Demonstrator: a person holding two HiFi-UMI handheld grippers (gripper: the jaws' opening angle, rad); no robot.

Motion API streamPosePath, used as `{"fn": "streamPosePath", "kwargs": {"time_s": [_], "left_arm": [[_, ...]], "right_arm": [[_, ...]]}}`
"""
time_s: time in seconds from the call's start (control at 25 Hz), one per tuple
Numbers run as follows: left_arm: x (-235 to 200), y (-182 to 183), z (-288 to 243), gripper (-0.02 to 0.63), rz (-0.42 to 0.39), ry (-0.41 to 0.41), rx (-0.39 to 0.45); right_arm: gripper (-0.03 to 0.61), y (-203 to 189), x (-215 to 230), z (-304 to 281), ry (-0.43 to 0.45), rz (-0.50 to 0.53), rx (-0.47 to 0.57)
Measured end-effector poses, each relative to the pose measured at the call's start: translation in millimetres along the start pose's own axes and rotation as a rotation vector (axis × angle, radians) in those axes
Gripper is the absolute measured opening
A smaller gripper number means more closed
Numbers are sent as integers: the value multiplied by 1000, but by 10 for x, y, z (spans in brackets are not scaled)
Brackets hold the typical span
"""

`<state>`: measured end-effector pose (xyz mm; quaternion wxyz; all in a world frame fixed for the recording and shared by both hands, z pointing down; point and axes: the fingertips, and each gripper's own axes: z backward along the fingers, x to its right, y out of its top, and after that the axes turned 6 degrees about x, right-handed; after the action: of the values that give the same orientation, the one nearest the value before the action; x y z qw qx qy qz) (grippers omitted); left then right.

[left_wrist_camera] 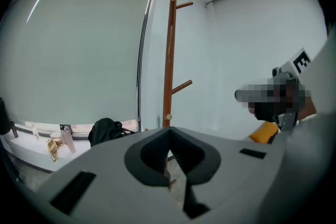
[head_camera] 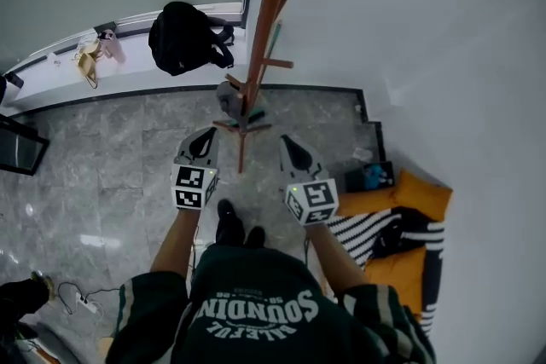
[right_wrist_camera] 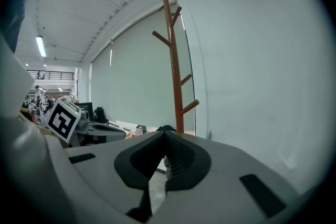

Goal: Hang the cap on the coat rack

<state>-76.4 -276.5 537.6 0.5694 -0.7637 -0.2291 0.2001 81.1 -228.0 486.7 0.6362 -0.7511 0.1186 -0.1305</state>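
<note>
Grey marble-tiled floor (head_camera: 128, 158) was seen below white wall (head_camera: 444, 30); black backpack (head_camera: 183, 37) set on window ledge (head_camera: 128, 74); orange cushion (head_camera: 422, 193) placed by wall.

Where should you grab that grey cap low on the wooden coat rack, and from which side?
Probably its lower edge. The grey cap droops from a low peg on the left of the coat rack, so the left hand-held gripper coming in from the left has a free path; the pole blocks the right. Its brim cannot be made out.
</note>
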Motion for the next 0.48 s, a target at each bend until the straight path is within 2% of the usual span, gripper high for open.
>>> {"fn": "streamPosePath", "kwargs": {"time_s": [0.16,0.28,0.48], "left_arm": [[190,66,158,0,-38,-2,-4],[358,132,281,0,-81,-2,24],[581,143,490,0,-89,4,31]], "right_arm": [[-2,90,-4,196,7,9,33],[-2,106,-4,388,12,11,52],[-2,94,-67,660,41,5,70]]}}
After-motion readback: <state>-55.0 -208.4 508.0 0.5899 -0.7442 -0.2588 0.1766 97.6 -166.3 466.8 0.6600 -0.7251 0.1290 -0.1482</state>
